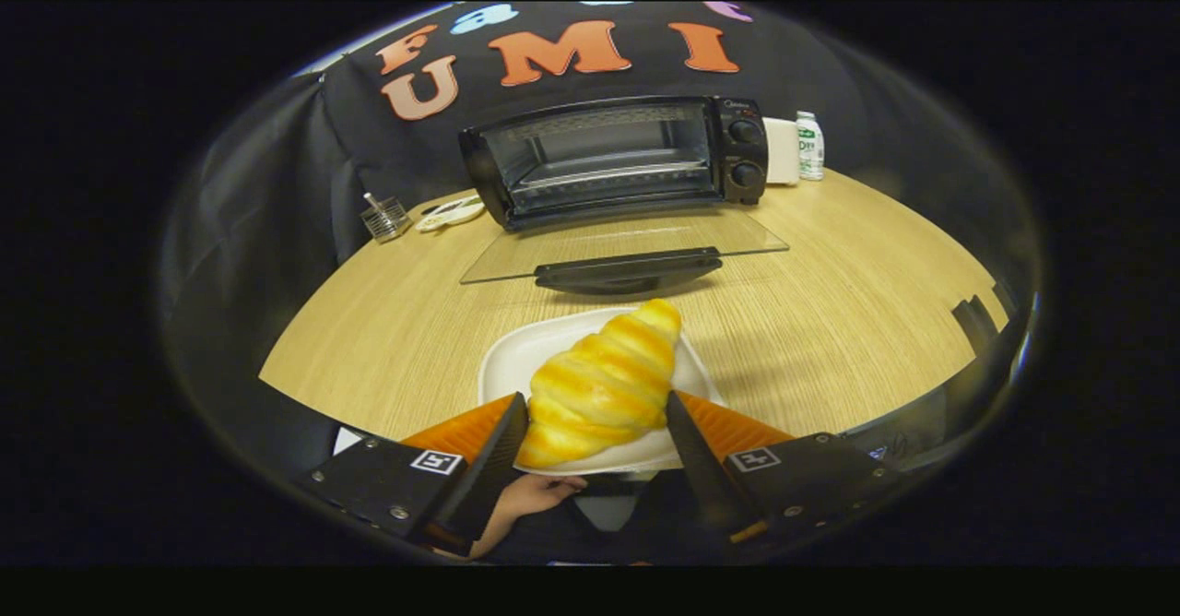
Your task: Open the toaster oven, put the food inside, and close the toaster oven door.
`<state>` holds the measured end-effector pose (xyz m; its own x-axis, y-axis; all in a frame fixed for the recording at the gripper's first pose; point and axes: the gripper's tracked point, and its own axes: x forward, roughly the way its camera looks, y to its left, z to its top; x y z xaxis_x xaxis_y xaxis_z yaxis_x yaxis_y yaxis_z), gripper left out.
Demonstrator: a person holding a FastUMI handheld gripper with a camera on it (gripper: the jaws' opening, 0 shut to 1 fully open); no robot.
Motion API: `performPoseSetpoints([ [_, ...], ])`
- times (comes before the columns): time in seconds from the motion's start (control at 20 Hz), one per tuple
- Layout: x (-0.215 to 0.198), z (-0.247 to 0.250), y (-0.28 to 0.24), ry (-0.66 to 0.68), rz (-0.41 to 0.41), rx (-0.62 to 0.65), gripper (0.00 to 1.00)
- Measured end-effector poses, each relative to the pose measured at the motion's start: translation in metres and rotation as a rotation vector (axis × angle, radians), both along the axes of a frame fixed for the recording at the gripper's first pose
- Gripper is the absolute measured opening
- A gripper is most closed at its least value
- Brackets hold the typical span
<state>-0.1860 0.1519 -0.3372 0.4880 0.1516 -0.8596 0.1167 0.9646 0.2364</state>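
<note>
In the gripper view, the gripper (597,413) has its two fingers clamped on a golden croissant (604,384), one finger pressing each side of the pastry's near half. The croissant sits over a white plate (516,358) that lies on the round wooden table (830,275), its far tip pointing toward the toaster oven (616,159). The oven stands beyond the fingers at the back of the table, with its glass door (627,245) folded down flat (dark handle nearest the plate) and the rack inside bare. Beside the oven's knob side are a white box (782,150) and a small bottle (809,145); on the other side are a clear glass cup (384,218) and a small dish (450,213). A hand (530,496) shows below the plate's near rim.
</note>
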Motion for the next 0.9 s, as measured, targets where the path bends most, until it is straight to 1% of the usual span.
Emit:
performPoseSetpoints([
  [0.1,0.0,-0.001,0.0,0.005,-0.013,0.032,0.83],
  [0.15,0.001,0.0,-0.001,0.007,-0.02,0.052,0.76],
  [0.25,0.0,0.0,0.003,0.0,-0.002,0.09,0.67],
  [0.35,0.001,0.003,0.003,0.001,-0.007,0.142,0.56],
  [0.45,0.003,0.008,0.004,-0.016,-0.019,0.211,0.51],
  [0.55,0.006,0.019,0.004,-0.034,-0.033,0.275,0.5],
  [0.7,0.02,0.039,0.003,-0.093,-0.049,0.362,0.5],
  [0.9,0.055,0.065,-0.002,-0.195,-0.091,0.487,0.5],
])
